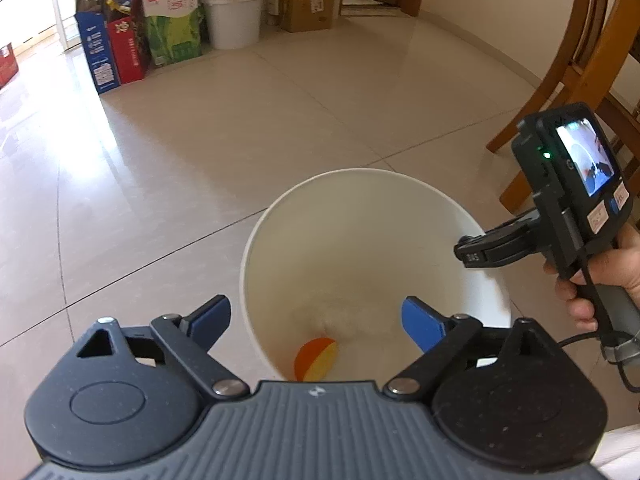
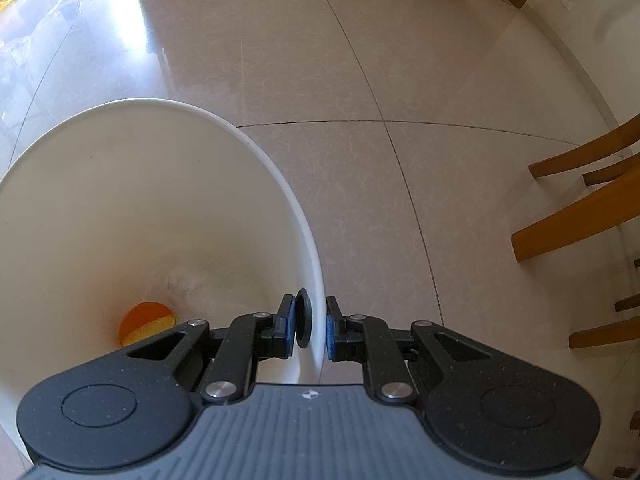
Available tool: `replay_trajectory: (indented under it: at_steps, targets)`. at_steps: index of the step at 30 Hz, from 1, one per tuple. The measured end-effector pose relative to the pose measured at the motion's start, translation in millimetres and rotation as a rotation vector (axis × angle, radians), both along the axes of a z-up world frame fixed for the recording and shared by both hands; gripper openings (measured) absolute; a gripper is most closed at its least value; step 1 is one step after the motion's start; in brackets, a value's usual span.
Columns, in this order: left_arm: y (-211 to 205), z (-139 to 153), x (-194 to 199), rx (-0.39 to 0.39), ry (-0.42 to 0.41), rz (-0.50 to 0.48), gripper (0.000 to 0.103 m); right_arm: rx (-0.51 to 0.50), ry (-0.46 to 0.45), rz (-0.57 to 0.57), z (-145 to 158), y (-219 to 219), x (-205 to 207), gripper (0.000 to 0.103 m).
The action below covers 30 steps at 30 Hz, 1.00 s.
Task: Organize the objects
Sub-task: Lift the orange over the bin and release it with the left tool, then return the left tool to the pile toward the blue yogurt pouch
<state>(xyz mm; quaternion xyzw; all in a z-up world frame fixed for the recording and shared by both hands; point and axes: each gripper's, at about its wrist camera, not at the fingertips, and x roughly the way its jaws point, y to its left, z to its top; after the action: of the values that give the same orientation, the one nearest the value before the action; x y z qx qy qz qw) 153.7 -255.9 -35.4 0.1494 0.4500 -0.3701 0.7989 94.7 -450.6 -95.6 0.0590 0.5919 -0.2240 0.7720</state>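
The tall white plastic bucket stands on the glossy beige tiled floor, and at its bottom lies a small orange-and-yellow ball, close against the near wall. The left gripper hangs above the bucket's mouth with its jaws spread wide and nothing between its blue pads; no earlier frame is there to compare, but the ball below suggests a drop just made. The right gripper has its jaws pinched tight on the bucket's rim, one inside and one outside the wall, with a dark round disc pressed against the inner face. To do this step well, I would keep the right grip firm and steady so the bucket does not tip or slide on the slick tiles, and lift the left gripper straight clear of the rim before swinging it away. A wooden chair stands near on the right, so any sideways move should avoid its legs.
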Motion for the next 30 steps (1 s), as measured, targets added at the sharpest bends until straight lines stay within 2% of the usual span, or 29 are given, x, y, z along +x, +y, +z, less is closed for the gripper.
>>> replay_trajectory:
  at_steps: [10, 15, 23, 30]
  targets:
    - [39, -8, 6, 0.011, -0.023, 0.107, 0.096, 0.001, -0.001, -0.003, 1, 1, 1, 0.017]
    - [71, -18, 13, 0.025, -0.008, 0.199, 0.096, 0.001, -0.002, -0.004, 1, 0, 1, 0.017]
    - [127, -48, 19, 0.065, 0.02, 0.367, 0.096, -0.003, -0.003, -0.004, 1, 2, 0, 0.018]
    - [156, -88, 5, 0.079, 0.063, 0.445, 0.096, -0.005, -0.003, -0.006, 0, 3, 0, 0.018]
